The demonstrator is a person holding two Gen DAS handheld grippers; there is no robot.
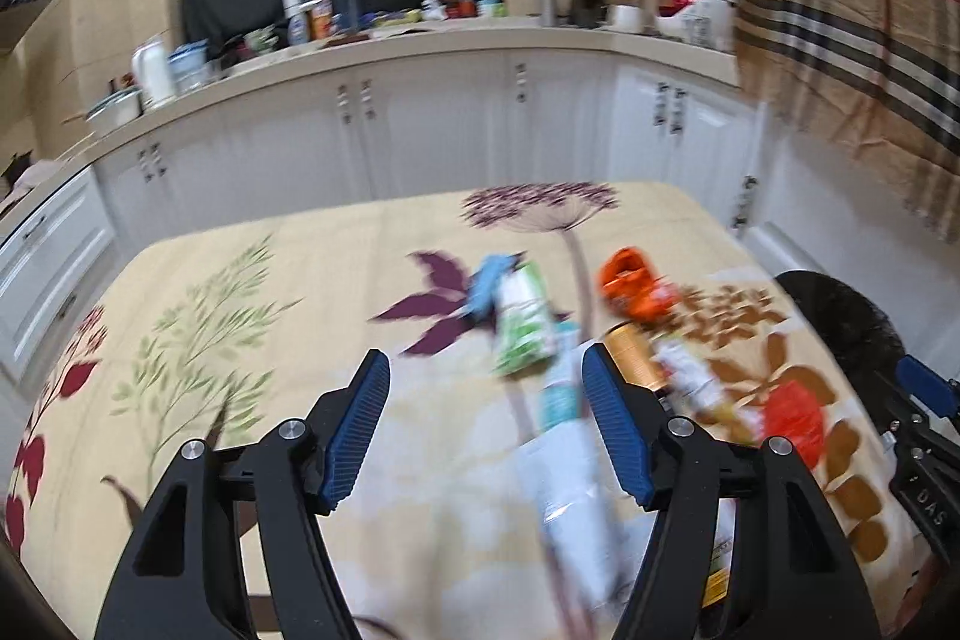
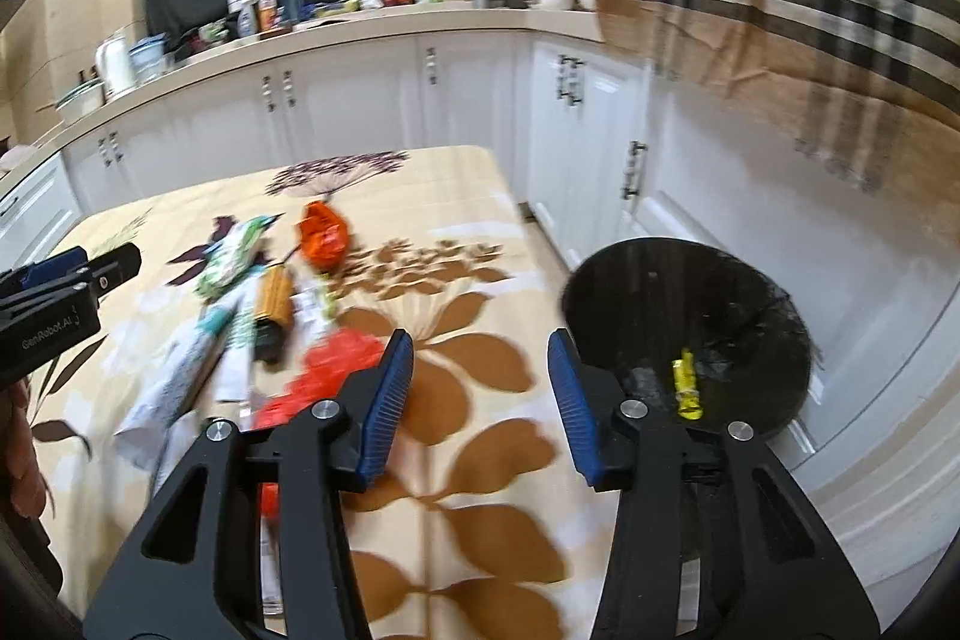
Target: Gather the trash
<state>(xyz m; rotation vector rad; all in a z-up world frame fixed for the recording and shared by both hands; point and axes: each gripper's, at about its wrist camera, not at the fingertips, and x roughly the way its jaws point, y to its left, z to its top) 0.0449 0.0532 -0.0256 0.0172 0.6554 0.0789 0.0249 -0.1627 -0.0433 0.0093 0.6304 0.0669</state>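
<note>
Wrappers, roughly seven, clutter the floral surface; one yellow scrap lies in the single black bin. Left hand-held gripper and right hand-held gripper both gape empty.

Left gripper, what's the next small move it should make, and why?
Probably ease the left gripper forward and down onto the white and teal wrapper lying just ahead of its open, empty jaws. Only a yellow scrap sits in the black bin, while wrappers still litter the tablecloth.
</note>
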